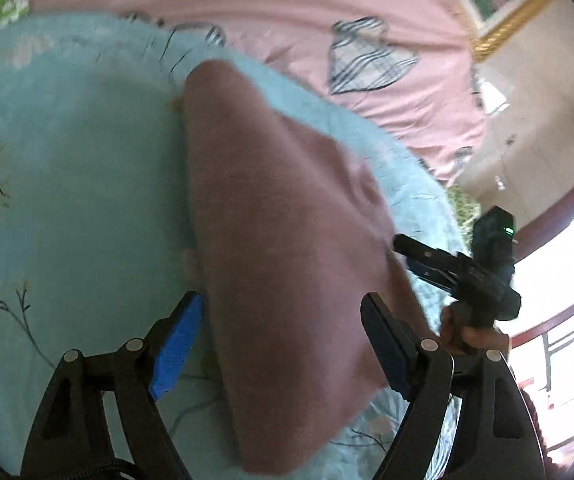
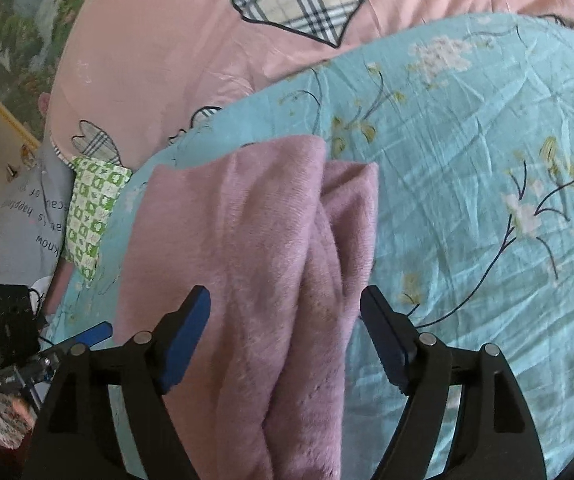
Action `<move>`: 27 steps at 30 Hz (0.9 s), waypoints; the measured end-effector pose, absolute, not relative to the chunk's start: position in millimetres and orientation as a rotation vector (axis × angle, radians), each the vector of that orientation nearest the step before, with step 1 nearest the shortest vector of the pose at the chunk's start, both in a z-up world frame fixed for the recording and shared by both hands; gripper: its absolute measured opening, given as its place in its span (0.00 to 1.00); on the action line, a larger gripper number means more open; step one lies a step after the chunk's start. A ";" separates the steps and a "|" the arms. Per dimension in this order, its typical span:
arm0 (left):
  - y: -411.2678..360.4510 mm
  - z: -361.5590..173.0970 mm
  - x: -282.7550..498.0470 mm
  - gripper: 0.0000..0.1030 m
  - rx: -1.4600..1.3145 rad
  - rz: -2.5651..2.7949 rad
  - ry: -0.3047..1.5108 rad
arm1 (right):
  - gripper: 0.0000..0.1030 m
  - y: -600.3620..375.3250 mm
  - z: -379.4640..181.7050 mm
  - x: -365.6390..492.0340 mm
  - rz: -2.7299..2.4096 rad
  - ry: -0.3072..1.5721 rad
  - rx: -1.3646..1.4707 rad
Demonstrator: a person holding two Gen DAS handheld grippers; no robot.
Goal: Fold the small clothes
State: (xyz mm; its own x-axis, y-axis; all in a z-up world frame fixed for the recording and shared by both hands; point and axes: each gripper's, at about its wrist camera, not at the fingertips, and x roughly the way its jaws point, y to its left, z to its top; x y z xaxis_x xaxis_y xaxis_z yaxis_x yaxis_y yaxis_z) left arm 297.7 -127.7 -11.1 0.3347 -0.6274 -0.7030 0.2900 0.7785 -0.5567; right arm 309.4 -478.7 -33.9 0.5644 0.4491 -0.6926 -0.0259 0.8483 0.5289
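A mauve fleece garment [image 1: 283, 240] lies folded on the light blue floral sheet [image 1: 67, 184]; in the right wrist view it [image 2: 247, 260] shows a lengthwise fold with layers overlapping. My left gripper [image 1: 283, 312] is open, its blue-padded fingers either side of the garment's near end. My right gripper [image 2: 285, 304] is open too, straddling the garment's near end. The right gripper also shows in the left wrist view [image 1: 447, 264] at the garment's right edge, held by a hand. The left gripper shows in the right wrist view [image 2: 87, 334] at the lower left.
A pink quilt with plaid hearts [image 2: 191, 60] lies beyond the blue sheet. A green-patterned pillow [image 2: 91, 216] and a grey printed pillow [image 2: 19, 224] sit at the left. A wall, gold-framed picture [image 1: 503, 4] and window [image 1: 559, 288] are to the right.
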 end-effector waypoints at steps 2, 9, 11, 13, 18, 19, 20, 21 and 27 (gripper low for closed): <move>-126.6 -21.3 311.0 0.79 -0.392 -0.612 1.105 | 0.76 -481.5 -41.6 315.0 0.294 0.957 0.525; -138.4 -63.1 341.5 0.99 -0.480 -0.658 1.173 | 0.76 -476.8 -65.7 319.6 0.335 0.995 0.603; -146.8 -60.5 343.1 0.82 -0.417 -0.654 1.138 | 0.40 -470.9 -69.3 319.4 0.367 1.018 0.624; -152.0 -55.5 342.8 0.55 -0.413 -0.698 1.129 | 0.34 -463.1 -69.2 317.1 0.360 1.024 0.629; -123.3 -25.9 319.8 0.37 -0.425 -0.710 1.074 | 0.30 -442.3 -40.8 297.6 0.373 0.944 0.648; -113.3 -18.6 312.2 0.37 -0.421 -0.709 1.054 | 0.30 -434.7 -33.3 291.9 0.392 0.924 0.659; -103.7 -12.3 305.6 0.37 -0.415 -0.708 1.037 | 0.30 -427.8 -28.0 287.1 0.412 0.911 0.667; -85.8 -2.1 294.4 0.37 -0.412 -0.706 1.015 | 0.30 -419.0 -23.1 281.9 0.435 0.899 0.671; -3.8 22.8 255.1 0.37 -0.380 -0.649 0.976 | 0.29 -342.5 -14.5 267.8 0.610 0.873 0.695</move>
